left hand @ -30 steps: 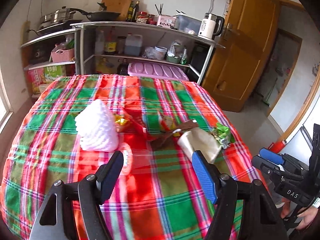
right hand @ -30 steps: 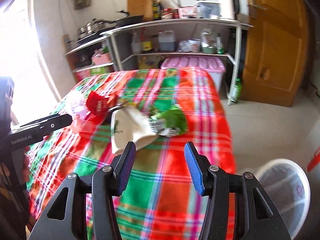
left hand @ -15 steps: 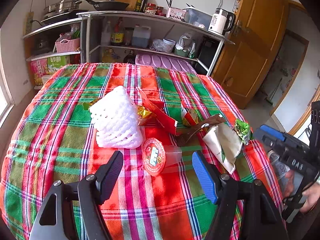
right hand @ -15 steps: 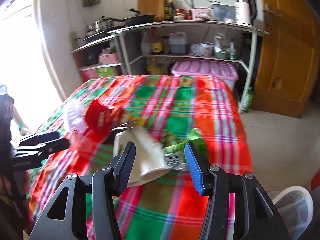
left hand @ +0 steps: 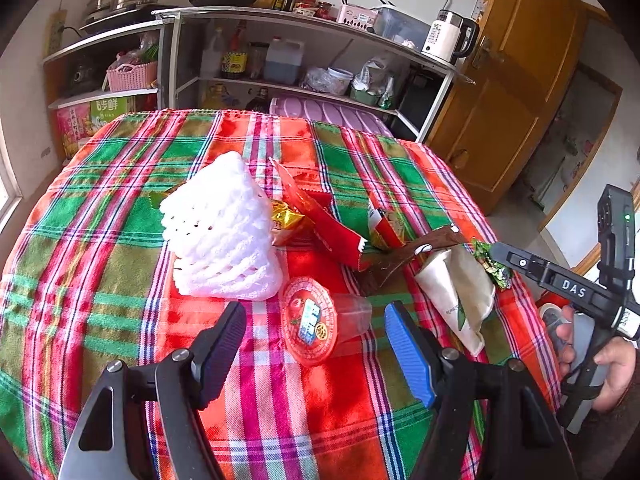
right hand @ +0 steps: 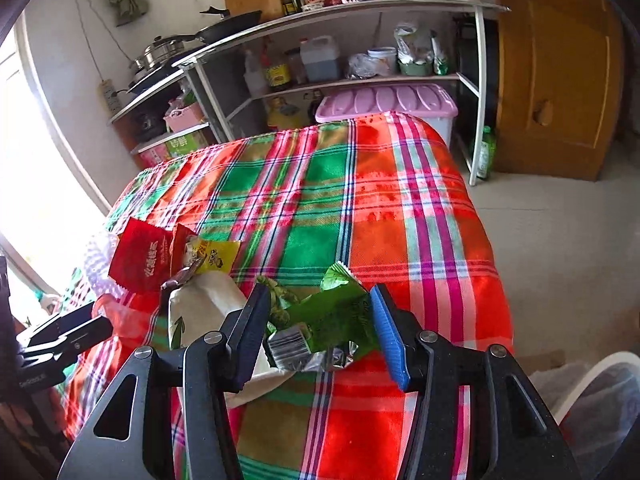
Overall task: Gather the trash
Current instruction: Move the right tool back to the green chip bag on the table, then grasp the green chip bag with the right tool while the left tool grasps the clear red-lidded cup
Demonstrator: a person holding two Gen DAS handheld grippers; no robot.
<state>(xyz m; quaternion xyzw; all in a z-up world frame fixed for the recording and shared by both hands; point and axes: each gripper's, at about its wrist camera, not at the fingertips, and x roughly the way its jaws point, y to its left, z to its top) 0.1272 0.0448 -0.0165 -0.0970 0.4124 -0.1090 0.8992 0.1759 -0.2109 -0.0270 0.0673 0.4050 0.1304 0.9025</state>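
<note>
Plaid cloth, red and green, over the whole table (left hand: 100,280). Near the front edge, left tongs (left hand: 316,346) spread wide, flanking one clear plastic cup (left hand: 320,320) on its side, red foil lid facing the camera; pads apart from it. Just behind, toward the left edge, one white foam fruit net (left hand: 220,228). Beside that, one gold foil wrapper (left hand: 286,218), one long red packet (left hand: 320,216), one small red-and-yellow sachet (left hand: 384,228), one brown wrapper (left hand: 408,258). Toward the right edge, one white paper bag (left hand: 460,296), partly under the brown wrapper. At the right edge, right tongs (right hand: 318,330) spread wide around one crumpled green wrapper (right hand: 328,316), pads (right hand: 386,336) just beside it. Below that edge, one lined waste bin (right hand: 596,392).
</note>
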